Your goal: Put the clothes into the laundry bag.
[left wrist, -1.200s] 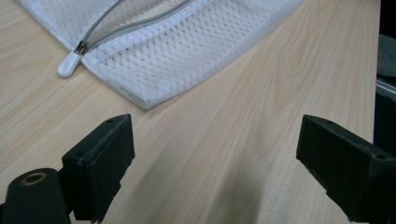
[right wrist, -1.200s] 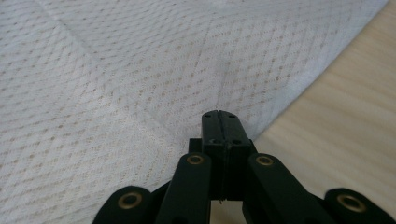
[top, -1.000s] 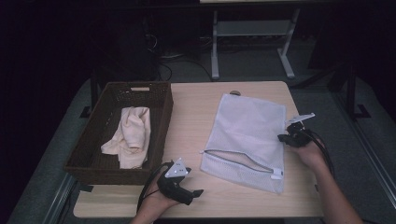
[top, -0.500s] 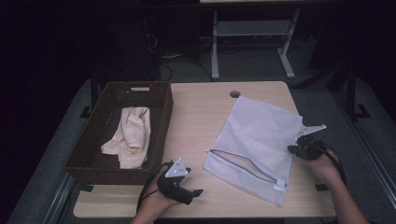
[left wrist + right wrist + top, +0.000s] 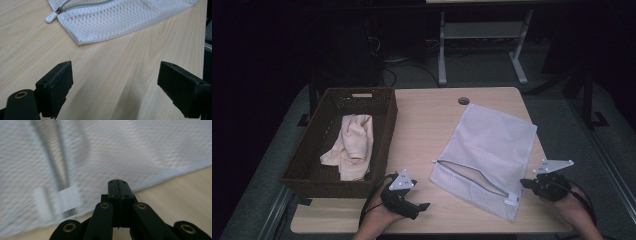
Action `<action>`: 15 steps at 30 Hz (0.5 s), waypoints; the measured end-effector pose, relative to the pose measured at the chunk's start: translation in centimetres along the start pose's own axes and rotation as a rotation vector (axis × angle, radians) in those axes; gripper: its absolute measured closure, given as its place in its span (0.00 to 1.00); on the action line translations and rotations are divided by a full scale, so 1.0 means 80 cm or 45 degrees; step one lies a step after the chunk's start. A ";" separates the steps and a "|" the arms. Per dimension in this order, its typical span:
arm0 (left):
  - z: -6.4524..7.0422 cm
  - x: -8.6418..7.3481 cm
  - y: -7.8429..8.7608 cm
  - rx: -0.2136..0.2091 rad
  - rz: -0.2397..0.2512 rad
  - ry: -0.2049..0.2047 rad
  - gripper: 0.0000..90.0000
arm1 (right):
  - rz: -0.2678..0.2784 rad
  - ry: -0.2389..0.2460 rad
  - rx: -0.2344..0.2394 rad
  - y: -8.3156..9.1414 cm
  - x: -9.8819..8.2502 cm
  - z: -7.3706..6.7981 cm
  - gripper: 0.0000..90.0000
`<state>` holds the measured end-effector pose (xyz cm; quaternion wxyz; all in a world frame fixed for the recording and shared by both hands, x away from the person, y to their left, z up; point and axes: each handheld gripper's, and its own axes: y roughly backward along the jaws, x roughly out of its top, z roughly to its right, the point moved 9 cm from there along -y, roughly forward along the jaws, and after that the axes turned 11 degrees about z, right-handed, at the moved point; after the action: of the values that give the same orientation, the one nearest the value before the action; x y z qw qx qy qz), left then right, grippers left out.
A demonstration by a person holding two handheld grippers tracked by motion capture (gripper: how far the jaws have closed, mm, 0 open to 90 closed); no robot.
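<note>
A white mesh zip bag (image 5: 492,150) lies flat on the right half of the wooden table (image 5: 427,125), its grey zipper (image 5: 472,176) partly open along the near side. My right gripper (image 5: 526,184) is shut just off the bag's near right corner, pointing left at it. In the right gripper view its jaws (image 5: 117,182) meet with nothing seen between them, and the blurred mesh bag (image 5: 125,150) lies just beyond. My left gripper (image 5: 419,206) rests open near the front edge. Bare wood lies between its jaws (image 5: 115,82), with the bag's corner (image 5: 120,20) and zipper pull (image 5: 51,17) ahead.
A dark wicker basket (image 5: 384,135) stands at the table's left with a cream cloth (image 5: 352,142) inside. A round cable hole (image 5: 463,100) sits near the far edge. Beyond the table a white metal frame (image 5: 482,35) stands on the dark floor.
My right gripper has travelled from the bag's right edge toward the front right corner of the table. The bag has shifted and turned toward the right. The left gripper has stayed put.
</note>
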<state>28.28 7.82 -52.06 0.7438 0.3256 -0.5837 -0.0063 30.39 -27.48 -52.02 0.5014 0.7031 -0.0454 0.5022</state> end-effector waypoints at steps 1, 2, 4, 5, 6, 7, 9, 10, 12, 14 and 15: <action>0.000 0.000 0.000 0.000 0.000 0.000 0.14 | 0.000 0.000 0.000 0.000 0.000 0.000 1.00; -0.001 0.000 0.000 0.001 -0.001 0.003 0.14 | -0.008 0.008 0.028 0.002 -0.007 -0.013 1.00; -0.001 0.000 0.000 0.001 -0.002 0.002 0.14 | -0.019 0.013 0.057 0.002 -0.013 -0.023 1.00; -0.001 0.000 0.000 0.001 -0.002 0.002 0.14 | -0.028 0.013 0.068 0.001 -0.015 -0.026 1.00; -0.001 0.000 0.000 0.001 -0.001 0.004 0.14 | -0.038 0.013 0.075 -0.001 -0.016 -0.028 1.00; -0.001 0.000 0.000 0.001 -0.001 0.004 0.14 | -0.042 0.019 0.079 -0.003 -0.017 -0.029 1.00; 0.000 0.000 0.000 -0.003 0.004 0.006 0.14 | -0.038 0.016 0.087 -0.007 -0.015 -0.030 1.00; 0.000 0.000 0.000 -0.005 0.004 0.006 0.14 | -0.036 0.014 0.086 -0.008 -0.013 -0.031 1.00; 0.000 0.000 -0.001 -0.008 0.002 0.005 0.14 | -0.030 0.020 0.088 -0.013 -0.010 -0.032 1.00; 0.001 0.000 -0.001 -0.011 0.001 0.005 0.14 | -0.026 0.035 0.095 -0.018 -0.005 -0.034 1.00; 0.001 0.000 -0.001 -0.010 0.001 0.003 0.14 | -0.026 0.036 0.099 -0.020 -0.003 -0.036 1.00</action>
<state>28.26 7.73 -52.07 0.7458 0.3223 -0.5829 -0.0079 29.27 -24.61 -53.28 0.4794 0.7153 -0.0117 0.5083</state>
